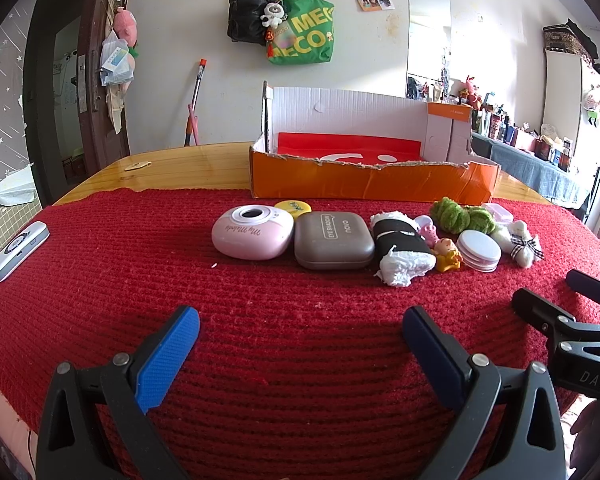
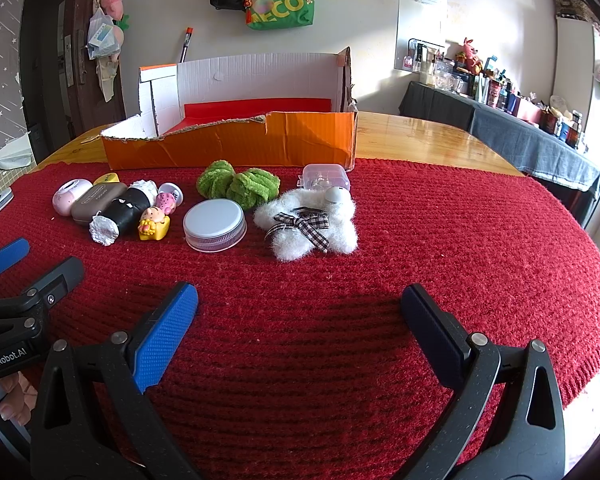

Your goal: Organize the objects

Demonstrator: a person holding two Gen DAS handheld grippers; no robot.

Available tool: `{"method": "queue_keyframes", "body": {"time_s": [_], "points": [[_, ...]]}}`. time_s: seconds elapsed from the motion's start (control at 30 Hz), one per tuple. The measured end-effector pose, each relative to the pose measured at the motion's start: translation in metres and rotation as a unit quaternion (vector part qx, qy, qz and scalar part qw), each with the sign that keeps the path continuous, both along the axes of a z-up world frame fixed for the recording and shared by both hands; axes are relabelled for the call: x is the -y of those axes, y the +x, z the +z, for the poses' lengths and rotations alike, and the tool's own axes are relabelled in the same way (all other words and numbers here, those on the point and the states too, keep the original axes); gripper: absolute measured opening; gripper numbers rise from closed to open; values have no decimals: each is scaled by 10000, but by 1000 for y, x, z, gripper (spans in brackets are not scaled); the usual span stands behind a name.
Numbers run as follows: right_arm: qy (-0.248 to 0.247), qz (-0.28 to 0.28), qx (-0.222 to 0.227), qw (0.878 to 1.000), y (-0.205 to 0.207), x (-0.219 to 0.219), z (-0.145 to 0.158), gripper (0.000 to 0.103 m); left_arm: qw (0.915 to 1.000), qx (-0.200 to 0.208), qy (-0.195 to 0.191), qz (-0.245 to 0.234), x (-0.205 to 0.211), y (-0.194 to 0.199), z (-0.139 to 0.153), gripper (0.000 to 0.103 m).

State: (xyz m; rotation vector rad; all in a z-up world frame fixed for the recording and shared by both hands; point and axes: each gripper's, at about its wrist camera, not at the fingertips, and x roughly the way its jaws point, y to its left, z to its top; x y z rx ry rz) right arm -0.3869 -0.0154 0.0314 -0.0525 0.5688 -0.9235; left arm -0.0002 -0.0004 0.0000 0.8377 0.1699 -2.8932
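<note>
Objects [image 1: 334, 246] beyond both open tongs [image 1: 300, 356] [image 2: 300, 332].

green bag [image 1: 302, 36]: "MECO" | left tool [image 2: 8, 354]: "GenRobot.AI"

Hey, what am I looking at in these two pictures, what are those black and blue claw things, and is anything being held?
Each claw is a hand-held gripper, worked by a person, with a camera looking along its fingers. One picture comes from the left gripper, the other from the right gripper. Both are open and hold nothing. Ahead, on a red cloth, lie small things: a pink gadget, a grey case, a round tin, green yarn balls and a white fluffy toy. Behind them stands an orange box, probably where they go.
</note>
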Motion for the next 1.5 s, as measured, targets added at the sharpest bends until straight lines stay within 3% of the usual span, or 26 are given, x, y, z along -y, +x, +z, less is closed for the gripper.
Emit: {"method": "queue_keyframes", "body": {"time_s": [0.53, 0.83, 0.87, 0.97, 1.27, 1.5], "points": [[-19, 232, 8, 9997, 0, 0, 0, 103, 9999, 14, 6, 105, -3, -1, 0, 103], [-39, 289, 12, 9996, 1, 2, 1, 103, 9976, 30, 0, 688, -3, -1, 0, 103], [-33, 302, 14, 9995, 1, 2, 1, 103, 9928, 40, -1, 1195, -3, -2, 0, 103], [-39, 387, 84, 9992, 0, 1, 4, 103, 9896, 40, -16, 1438, -2, -1, 3, 103], [-344, 581, 250, 9974, 2, -3, 34, 103, 9840, -25, 109, 1780, 16, 4, 24, 103], [-329, 584, 114, 9977, 12, 14, 48, 103, 9846, 84, 46, 1746, 40, 1, 43, 103]]}}
